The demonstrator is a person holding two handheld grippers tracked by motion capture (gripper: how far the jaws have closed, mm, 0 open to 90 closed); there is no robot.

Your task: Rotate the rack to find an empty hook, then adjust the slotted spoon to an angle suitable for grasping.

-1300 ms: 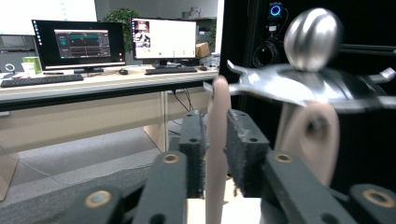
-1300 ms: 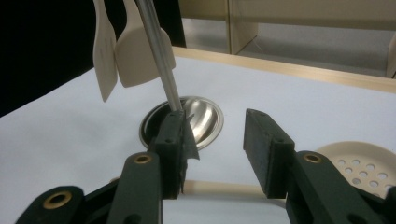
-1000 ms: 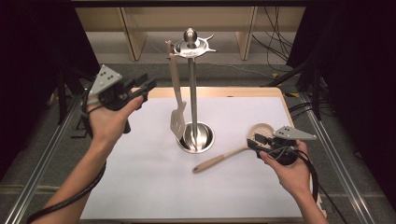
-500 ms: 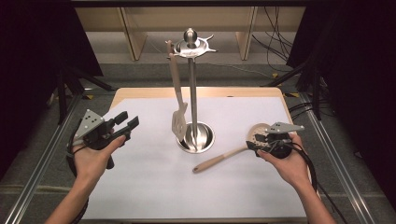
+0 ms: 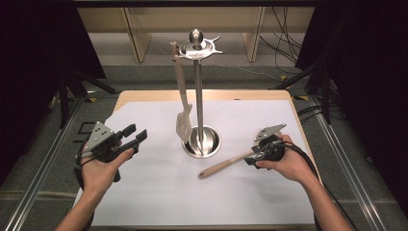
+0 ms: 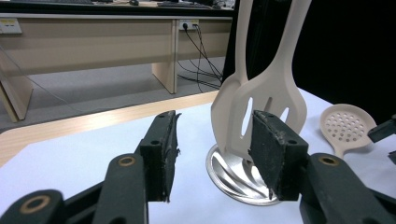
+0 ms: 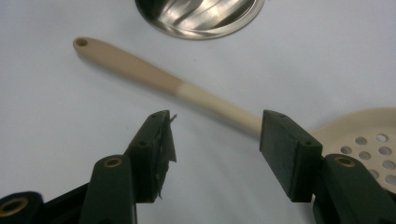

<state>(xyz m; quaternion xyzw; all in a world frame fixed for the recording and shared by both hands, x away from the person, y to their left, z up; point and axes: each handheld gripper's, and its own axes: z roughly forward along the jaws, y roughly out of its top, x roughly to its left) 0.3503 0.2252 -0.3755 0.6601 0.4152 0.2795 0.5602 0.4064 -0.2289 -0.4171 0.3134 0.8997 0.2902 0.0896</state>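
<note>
So the table (image 5: 144,202) is covered in a white sheet, and in the middle stands the steel utensil stand (image 5: 198,96), with a slotted spatula (image 5: 183,108) already hanging off one of its top hooks, blade down by the round base. The thing I'm after is the skimmer spoon (image 7: 196,95), lying flat on the sheet to the right of the base, wooden handle end pointing toward the middle, perforated head out by my right hand. My right gripper (image 7: 212,137) is just above the handle with the jaws wide apart on either side of it, near where the handle meets the head, not touching anything yet. My left gripper (image 6: 210,154) is off to the left, also spread open and empty, looking at the spatula and base. What could bite me here, I reckon: the handle runs at a slant across my jaws, so closing now might pinch it off-centre and let it swivel or skid away on the sheet. Grabbing so close to the head also leaves the long handle swinging, and that could knock the hanging spatula later. No brand or writing I can read on anything.
</note>
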